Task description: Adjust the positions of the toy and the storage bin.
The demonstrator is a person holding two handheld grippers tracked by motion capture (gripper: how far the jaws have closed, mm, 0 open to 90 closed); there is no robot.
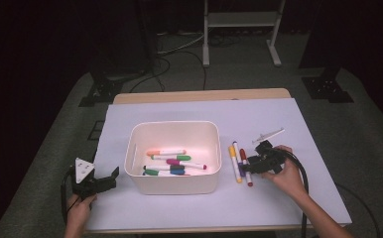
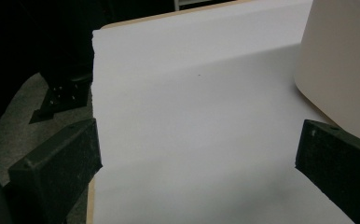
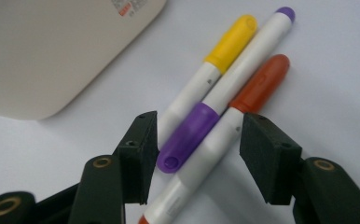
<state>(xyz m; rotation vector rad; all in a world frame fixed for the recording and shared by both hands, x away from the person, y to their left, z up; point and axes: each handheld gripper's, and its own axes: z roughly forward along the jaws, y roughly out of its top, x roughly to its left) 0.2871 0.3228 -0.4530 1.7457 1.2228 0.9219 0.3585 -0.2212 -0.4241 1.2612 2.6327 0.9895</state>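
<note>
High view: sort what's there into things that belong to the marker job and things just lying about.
Job in hand:
- yellow marker, purple marker, red marker
- white bin with markers inside
- right gripper, jaws open around the purple marker
- left gripper, open

Lying about:
- white sheet as work surface
- metal stand beyond the table

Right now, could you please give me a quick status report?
Right gripper open, jaws astride purple marker. Yellow marker and red marker crowd it. Left gripper open, idle.

Dark room, black surroundings. Grey carpet floor [image 1: 373,144]. Wooden table [image 1: 199,95] under white sheet [image 1: 279,119]. White metal stand [image 1: 241,29] behind. Black stand bases [image 1: 328,89] on floor, cables [image 1: 179,59] trailing.
</note>
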